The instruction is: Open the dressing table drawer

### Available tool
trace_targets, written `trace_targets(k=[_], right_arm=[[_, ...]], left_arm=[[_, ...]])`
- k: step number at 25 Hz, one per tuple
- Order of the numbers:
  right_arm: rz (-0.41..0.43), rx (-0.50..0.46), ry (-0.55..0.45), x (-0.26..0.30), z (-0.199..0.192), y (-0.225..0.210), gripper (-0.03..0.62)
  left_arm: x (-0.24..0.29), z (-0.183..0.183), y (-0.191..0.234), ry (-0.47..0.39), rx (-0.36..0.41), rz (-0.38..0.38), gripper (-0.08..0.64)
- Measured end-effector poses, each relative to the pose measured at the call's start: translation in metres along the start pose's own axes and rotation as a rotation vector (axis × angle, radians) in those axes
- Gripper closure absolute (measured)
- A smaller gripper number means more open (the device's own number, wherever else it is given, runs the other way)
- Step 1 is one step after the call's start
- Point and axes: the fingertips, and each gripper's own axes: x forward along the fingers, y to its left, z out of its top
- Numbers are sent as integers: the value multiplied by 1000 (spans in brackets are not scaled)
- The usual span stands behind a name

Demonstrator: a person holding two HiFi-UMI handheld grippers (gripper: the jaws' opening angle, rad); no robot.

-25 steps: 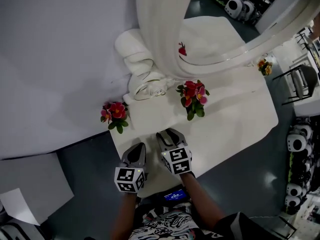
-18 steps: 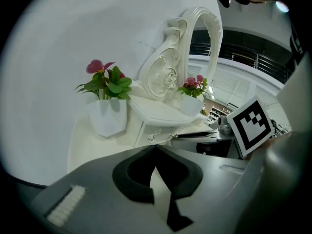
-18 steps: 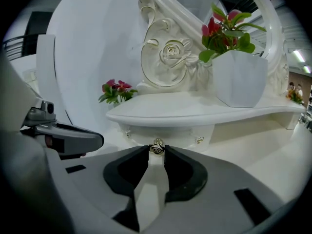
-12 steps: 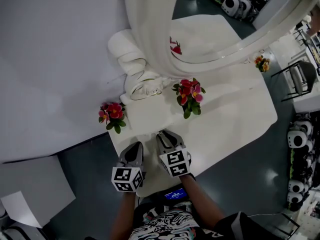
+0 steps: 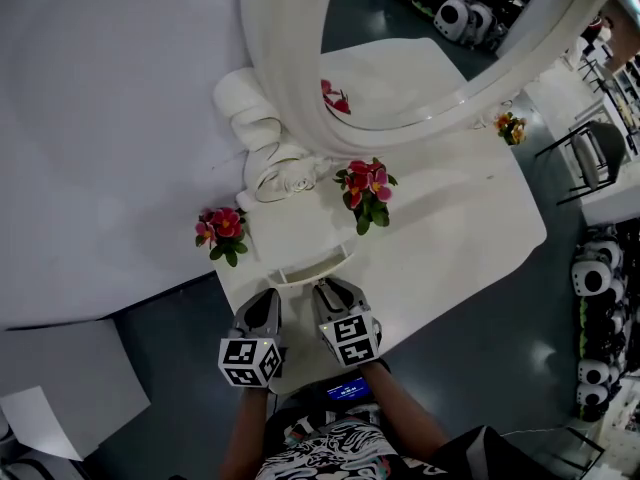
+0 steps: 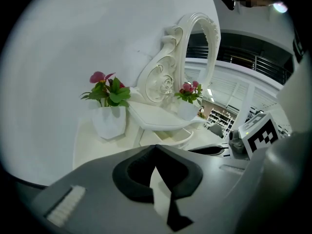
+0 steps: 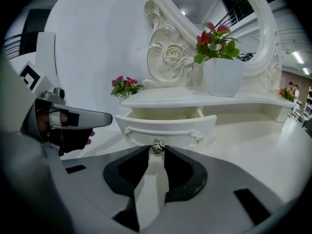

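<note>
Drawer [image 7: 168, 125] sitting partway open under the little shelf [image 7: 195, 100] of the dressing table [image 5: 470, 238], curved front facing out. Right gripper [image 7: 156, 150] clamped on the tiny rosette knob [image 7: 156, 146] at the middle of that front. Left gripper [image 6: 156, 148] pinched closed on nothing, hanging just beside the right one. Can't make out much inside the drawer, just pale walls. Mirror frame [image 5: 300, 78] cut off up top in every view.
</note>
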Motion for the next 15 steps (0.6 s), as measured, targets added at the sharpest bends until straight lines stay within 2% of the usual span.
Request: trace_targets(k=[15], right_arm=[[-13, 21, 7, -14, -9, 0, 481]], left_arm=[[-12, 18, -8, -52, 17, 13, 558]])
